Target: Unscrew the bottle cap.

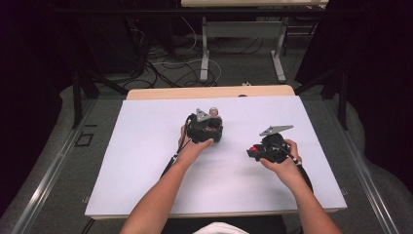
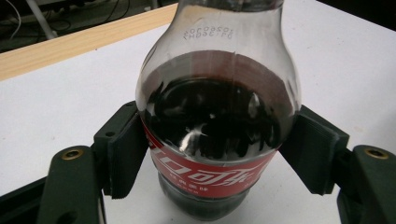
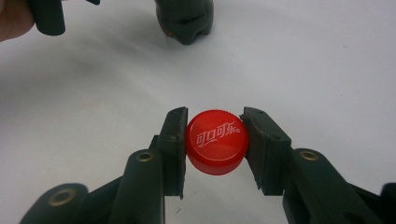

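Clamped between right gripper point(image 3: 215, 142) pads: small red screw cap point(image 3: 216, 141), already off, at four o'clock from clear plastic cola bottle point(image 2: 217, 112), upright on white table point(image 1: 146, 161), squeezed by left gripper point(image 2: 219, 154); left: setting cap down, releasing bottle.
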The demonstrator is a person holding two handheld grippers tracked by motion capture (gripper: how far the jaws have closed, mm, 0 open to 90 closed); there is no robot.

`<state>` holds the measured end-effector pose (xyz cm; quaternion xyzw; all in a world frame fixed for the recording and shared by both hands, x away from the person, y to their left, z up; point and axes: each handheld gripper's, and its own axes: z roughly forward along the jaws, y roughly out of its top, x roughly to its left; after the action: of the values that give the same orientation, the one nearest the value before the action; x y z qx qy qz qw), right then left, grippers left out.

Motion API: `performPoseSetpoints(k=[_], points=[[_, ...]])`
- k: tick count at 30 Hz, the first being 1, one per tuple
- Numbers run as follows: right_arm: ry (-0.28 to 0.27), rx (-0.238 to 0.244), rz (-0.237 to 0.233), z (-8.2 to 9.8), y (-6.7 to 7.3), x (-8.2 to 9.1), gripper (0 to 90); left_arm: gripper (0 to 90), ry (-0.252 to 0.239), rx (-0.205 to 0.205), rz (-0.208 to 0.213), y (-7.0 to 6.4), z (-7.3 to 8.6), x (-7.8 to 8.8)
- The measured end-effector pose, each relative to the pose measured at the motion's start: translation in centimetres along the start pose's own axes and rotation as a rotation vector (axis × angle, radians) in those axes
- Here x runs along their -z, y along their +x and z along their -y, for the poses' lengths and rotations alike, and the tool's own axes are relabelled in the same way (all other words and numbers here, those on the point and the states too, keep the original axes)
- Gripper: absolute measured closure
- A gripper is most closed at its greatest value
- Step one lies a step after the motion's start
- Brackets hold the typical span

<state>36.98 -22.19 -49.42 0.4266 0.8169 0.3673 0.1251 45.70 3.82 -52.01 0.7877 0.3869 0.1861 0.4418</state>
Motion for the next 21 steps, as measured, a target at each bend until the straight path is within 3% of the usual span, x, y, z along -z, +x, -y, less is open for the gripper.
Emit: performPoseSetpoints(k=[6,14,18,21], points=[[-0.001,0.005,0.003,0.1,0.0,-0.1,60.9,26.3,0.014,0.02,0.015,0.2,0.0,0.0],[0.002,0.001,0.004,0.2,-0.1,-0.2,60.9,14.8,0.031,0.098,0.049,1.0,0.1,0.5],[-0.001,-0.003,0.007,0.2,0.0,-0.3,60.9,3.8,0.049,0.153,0.082,1.2,0.1,0.9],[0.003,0.001,0.005,0.1,0.1,-0.4,60.9,0.7,0.056,0.152,0.083,1.2,0.0,1.5]])
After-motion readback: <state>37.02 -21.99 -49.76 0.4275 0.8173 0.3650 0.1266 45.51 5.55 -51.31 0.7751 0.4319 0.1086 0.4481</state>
